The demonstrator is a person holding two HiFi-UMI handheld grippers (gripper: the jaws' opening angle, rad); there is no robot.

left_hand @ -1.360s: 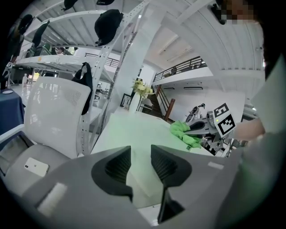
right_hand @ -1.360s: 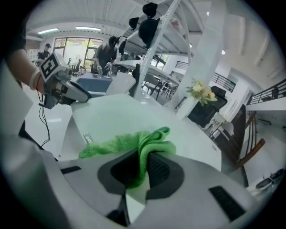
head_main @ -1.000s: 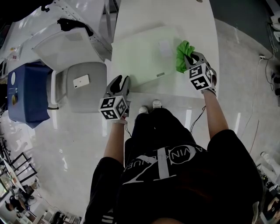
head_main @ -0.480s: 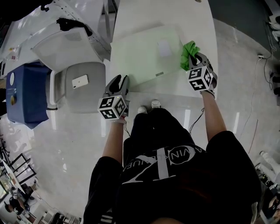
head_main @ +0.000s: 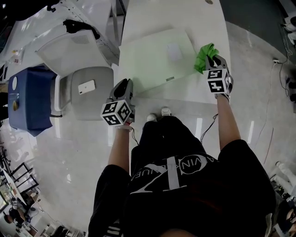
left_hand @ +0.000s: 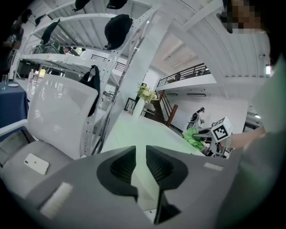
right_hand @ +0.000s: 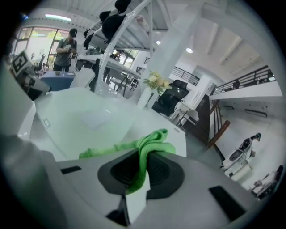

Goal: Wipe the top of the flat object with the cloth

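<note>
**Pass ran off the edge**

Our left gripper [head_main: 124, 86] just closed partway on nothing by the tabletop's [head_main: 171, 14] near-left corner. Our right gripper [head_main: 214, 62], clamped on the cloth [head_main: 205, 53], has slid off the flat object's [head_main: 152, 60] right edge, so that stroke's probably done.

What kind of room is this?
Most likely a big open office or workshop: there is a long white table, a grey office chair with a phone on its seat, tall white metal shelving, and an upstairs balcony with railings.
</note>
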